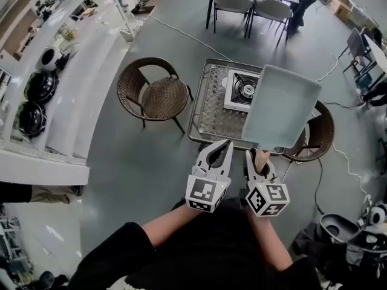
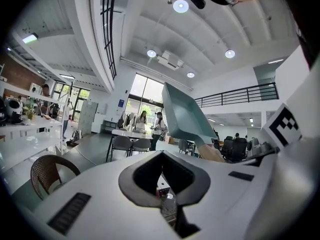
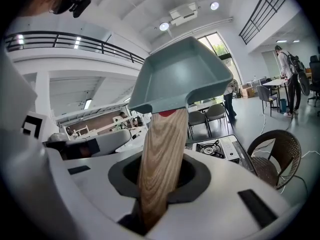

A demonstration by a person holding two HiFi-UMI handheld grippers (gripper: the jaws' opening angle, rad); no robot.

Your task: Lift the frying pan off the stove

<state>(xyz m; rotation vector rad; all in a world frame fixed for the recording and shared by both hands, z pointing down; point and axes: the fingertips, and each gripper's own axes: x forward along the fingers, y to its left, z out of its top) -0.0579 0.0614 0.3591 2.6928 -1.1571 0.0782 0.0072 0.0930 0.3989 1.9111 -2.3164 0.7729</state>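
Note:
The grey-green square frying pan hangs in the air above the table's right part, tilted, clear of the small gas stove. My right gripper is shut on its wooden handle. In the right gripper view the handle rises from between the jaws to the pan, with the stove far below. My left gripper hovers just left of the right one, shut with nothing in it. The pan also shows in the left gripper view.
The stove stands on a metal tray-topped table. A wicker chair stands left of the table and another at its right. Cables run over the floor at the right. White counters with appliances line the left side.

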